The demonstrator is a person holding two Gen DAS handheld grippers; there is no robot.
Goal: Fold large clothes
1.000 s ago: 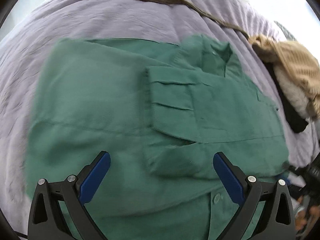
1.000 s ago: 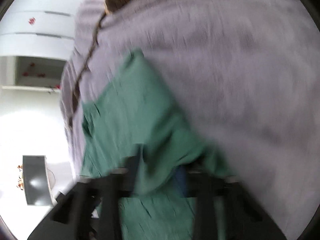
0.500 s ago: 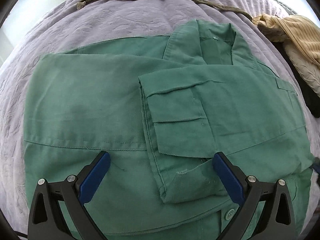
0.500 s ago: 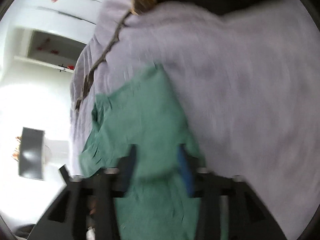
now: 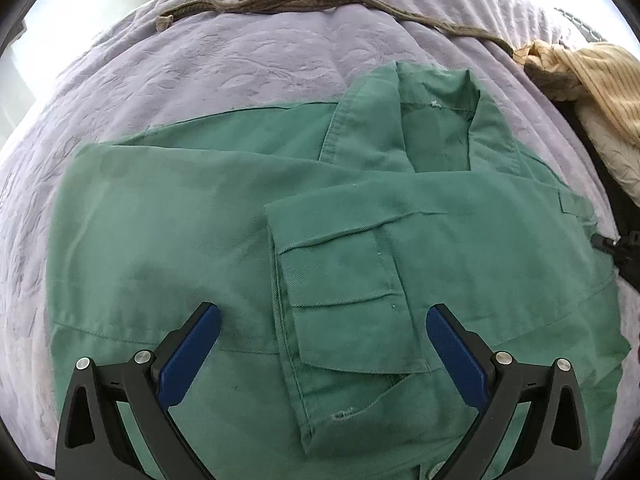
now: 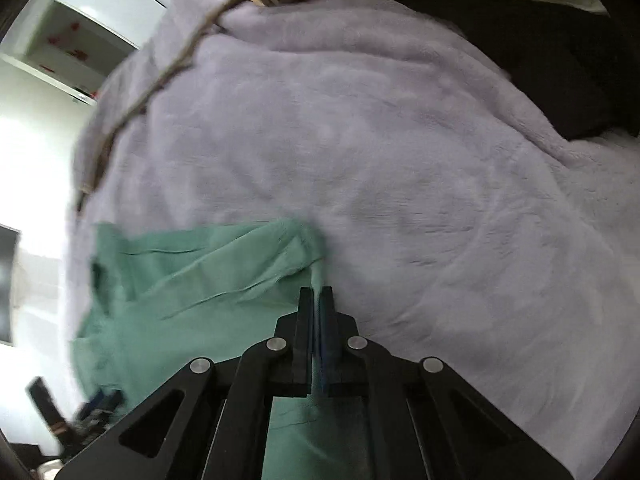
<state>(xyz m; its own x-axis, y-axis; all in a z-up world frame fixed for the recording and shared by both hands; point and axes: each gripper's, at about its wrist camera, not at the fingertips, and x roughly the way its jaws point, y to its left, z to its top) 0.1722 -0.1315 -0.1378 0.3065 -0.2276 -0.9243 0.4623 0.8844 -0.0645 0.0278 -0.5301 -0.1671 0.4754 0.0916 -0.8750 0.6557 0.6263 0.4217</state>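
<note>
Mid-fold on lilac bedspread (image 5: 248,68): green work shirt (image 5: 168,240) lying sleeves-in, left gripper (image 5: 322,330) hovering wide open and empty, right gripper (image 6: 316,300) pinching shirt's edge, likely next folding it across.

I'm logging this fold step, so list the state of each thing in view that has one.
green shirt: lying on the bed, partly folded, a sleeve laid across its front, collar open.
left claw: open, above the shirt, holding nothing.
right claw: shut on the shirt's edge.
lilac bedspread: spread under the shirt, wrinkled.
brown belt: lying loose along the far side.
tan garment: crumpled in a heap.
</note>
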